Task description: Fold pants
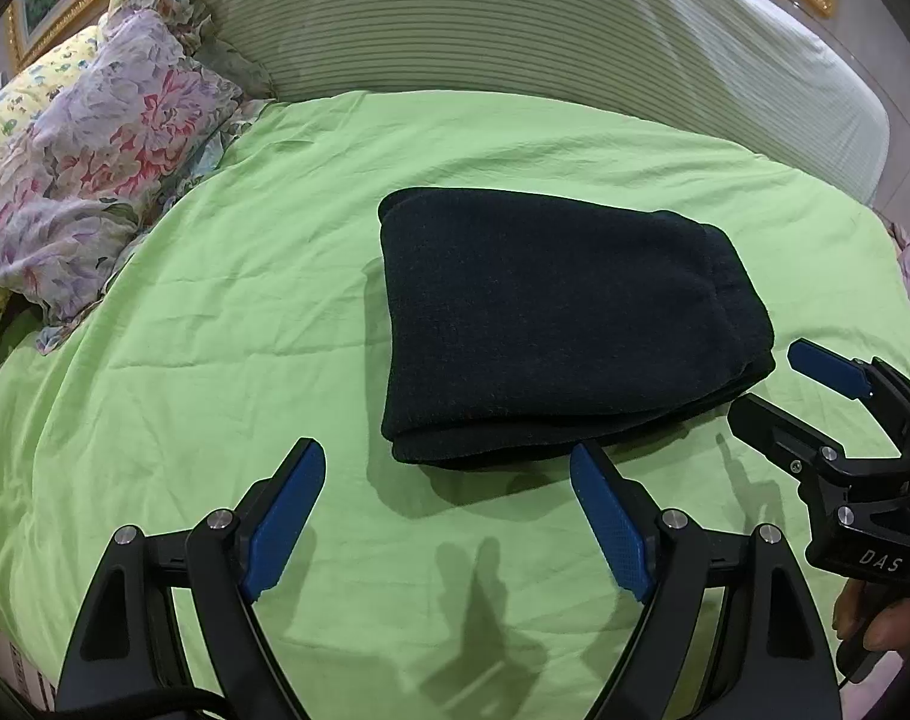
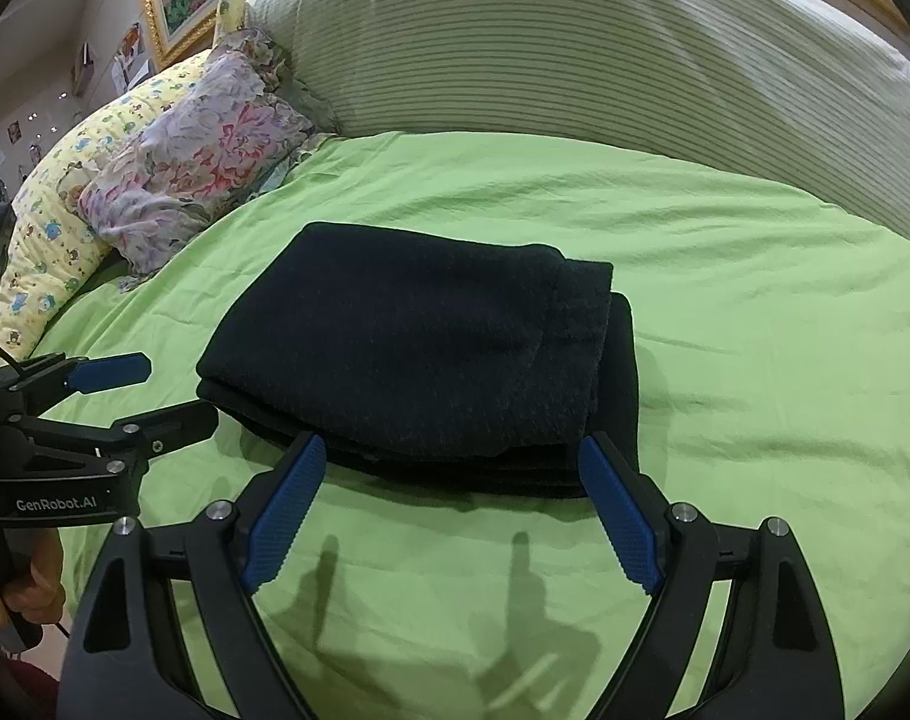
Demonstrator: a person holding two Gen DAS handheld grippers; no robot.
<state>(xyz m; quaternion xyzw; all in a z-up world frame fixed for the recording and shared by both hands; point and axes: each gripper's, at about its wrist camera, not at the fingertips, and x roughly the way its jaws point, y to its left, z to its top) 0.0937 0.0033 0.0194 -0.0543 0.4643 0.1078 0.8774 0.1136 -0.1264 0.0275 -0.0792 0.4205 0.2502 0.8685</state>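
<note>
Dark pants (image 1: 550,324) (image 2: 419,354) lie folded into a thick, compact rectangle on the green sheet (image 1: 245,300) (image 2: 754,330). My left gripper (image 1: 449,459) hovers just short of their near edge, open, with nothing between its blue pads. It shows again at the left of the right wrist view as the left gripper (image 2: 173,387), beside the pants' left corner. My right gripper (image 2: 452,450) is open too, its fingertips at the pants' near edge. In the left wrist view the right gripper (image 1: 763,378) sits at the pants' right corner, empty.
A floral pillow (image 1: 95,162) (image 2: 203,150) and a yellow patterned pillow (image 2: 53,240) lie at the back left. A striped, rolled cushion (image 1: 514,18) (image 2: 574,48) runs along the far edge of the bed. A hand (image 1: 880,624) grips the right tool's handle.
</note>
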